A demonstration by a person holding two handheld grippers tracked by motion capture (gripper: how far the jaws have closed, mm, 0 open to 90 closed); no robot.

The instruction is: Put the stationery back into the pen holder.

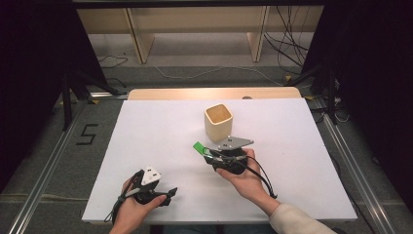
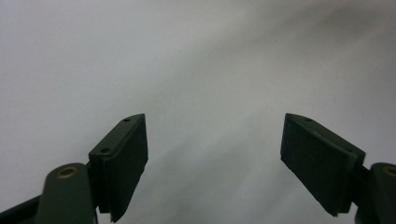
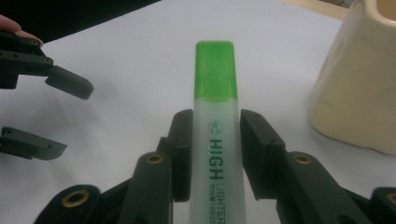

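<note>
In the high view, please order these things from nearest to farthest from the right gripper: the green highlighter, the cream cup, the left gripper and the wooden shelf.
1. The green highlighter, held in the right gripper, cap pointing left.
2. The cream cup, just beyond it on the white table.
3. The left gripper, at the near left edge.
4. The wooden shelf, on the floor behind the table.

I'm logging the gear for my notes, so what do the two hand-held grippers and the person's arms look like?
Left hand-held gripper: black, with two flat rectangular black pads, brass-coloured pivot pins, a white three-cornered plate on top and a trailing black cable. Right hand-held gripper: black as well, with a grey three-cornered plate and black cable. The right arm wears a cream sleeve.
</note>
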